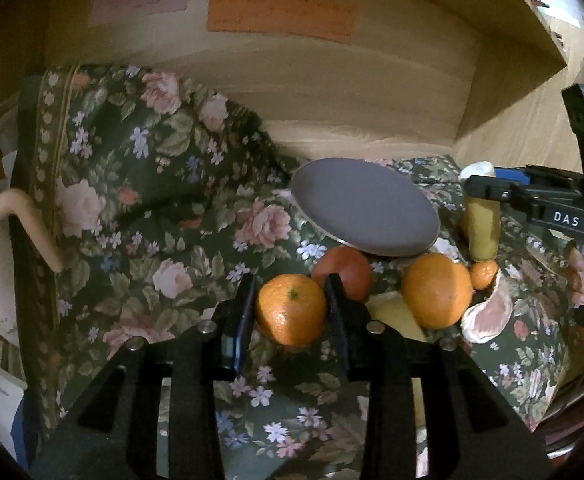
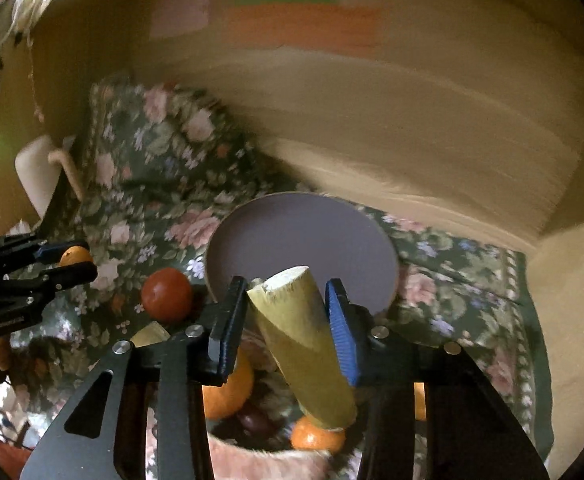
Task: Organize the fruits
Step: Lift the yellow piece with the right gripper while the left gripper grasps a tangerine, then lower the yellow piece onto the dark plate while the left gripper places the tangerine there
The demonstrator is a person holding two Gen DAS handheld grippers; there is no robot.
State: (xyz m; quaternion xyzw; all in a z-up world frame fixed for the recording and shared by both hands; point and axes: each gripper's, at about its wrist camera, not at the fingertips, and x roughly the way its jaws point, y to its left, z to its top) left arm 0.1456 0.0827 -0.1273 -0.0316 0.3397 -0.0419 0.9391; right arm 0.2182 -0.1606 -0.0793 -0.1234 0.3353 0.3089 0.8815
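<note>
My left gripper [image 1: 290,304] is shut on a small orange [image 1: 291,309] and holds it above the floral cloth; it also shows in the right wrist view [image 2: 75,257]. My right gripper [image 2: 288,308] is shut on a yellow-green banana piece [image 2: 303,344], held just in front of the empty grey plate [image 2: 303,240]. In the left wrist view the right gripper [image 1: 481,200] holds that piece [image 1: 481,228] upright, right of the plate [image 1: 365,212]. A red tomato [image 1: 345,270], a large orange [image 1: 437,290], a tiny orange [image 1: 484,274] and another yellow piece [image 1: 395,314] lie on the cloth.
A wooden shelf wall [image 1: 331,92] with coloured paper notes stands behind the plate. A cream teapot spout [image 1: 24,224] is at the left. A pink furry item [image 1: 489,314] lies right of the fruits. The floral cloth [image 1: 152,184] is rumpled at the back left.
</note>
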